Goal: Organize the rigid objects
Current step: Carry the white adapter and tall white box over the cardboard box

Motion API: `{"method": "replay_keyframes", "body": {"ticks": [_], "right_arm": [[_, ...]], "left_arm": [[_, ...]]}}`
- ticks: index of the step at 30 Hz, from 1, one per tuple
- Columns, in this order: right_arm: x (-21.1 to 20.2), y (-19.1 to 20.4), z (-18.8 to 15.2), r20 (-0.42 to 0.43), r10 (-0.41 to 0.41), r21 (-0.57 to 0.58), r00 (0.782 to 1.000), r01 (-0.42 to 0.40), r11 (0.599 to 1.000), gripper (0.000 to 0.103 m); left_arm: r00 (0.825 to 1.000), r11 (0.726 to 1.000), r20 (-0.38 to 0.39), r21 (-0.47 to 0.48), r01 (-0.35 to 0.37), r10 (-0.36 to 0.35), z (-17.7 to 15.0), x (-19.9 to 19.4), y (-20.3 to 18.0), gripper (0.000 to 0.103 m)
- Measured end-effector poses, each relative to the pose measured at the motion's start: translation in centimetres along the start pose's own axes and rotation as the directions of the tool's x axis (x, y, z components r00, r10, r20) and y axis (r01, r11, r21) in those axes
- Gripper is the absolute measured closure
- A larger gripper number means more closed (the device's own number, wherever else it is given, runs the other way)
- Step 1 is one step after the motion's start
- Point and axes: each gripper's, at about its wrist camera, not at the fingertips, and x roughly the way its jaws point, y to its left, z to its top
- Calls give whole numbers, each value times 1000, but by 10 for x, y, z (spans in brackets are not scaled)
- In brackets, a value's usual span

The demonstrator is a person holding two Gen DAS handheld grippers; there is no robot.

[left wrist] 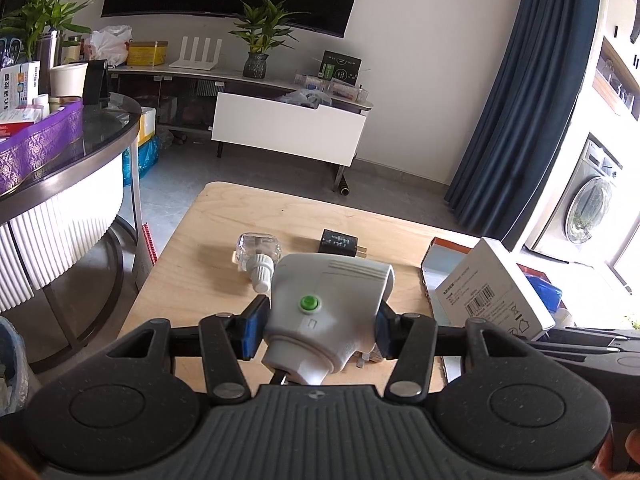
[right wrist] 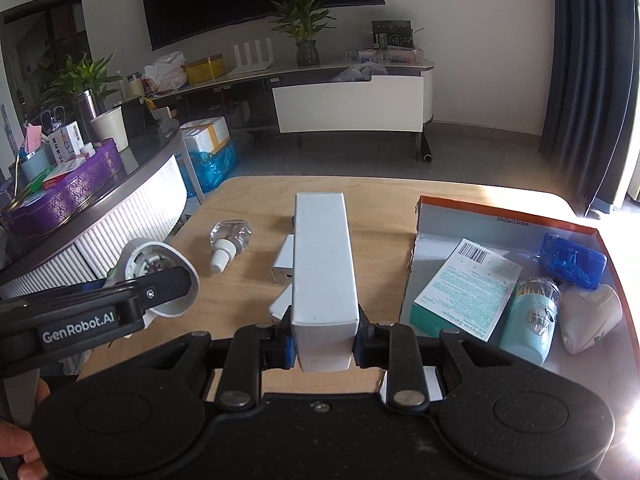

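Above the wooden table, the right gripper clamped the white box at its near end, the box jutting forward. The left gripper pinched the white plug-in device crosswise between its blue pads.

Strong daylight enters from the right and glares white on the surface; fisheye bends the edges; both pictures are sharp.
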Motion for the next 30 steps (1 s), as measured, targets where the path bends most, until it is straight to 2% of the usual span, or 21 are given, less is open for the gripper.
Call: {"method": "replay_keyframes", "body": {"ticks": [11, 30], "right_arm": [[-40, -6, -19, 41, -4, 20, 999, 3, 1000, 71], [-81, -24, -40, 90, -33, 67, 995, 27, 997, 71]], "left_arm": [[1000, 999, 23, 34, 13, -14, -8, -25, -20, 50], [998, 994, 37, 98, 50, -53, -22, -41, -42, 50]]}}
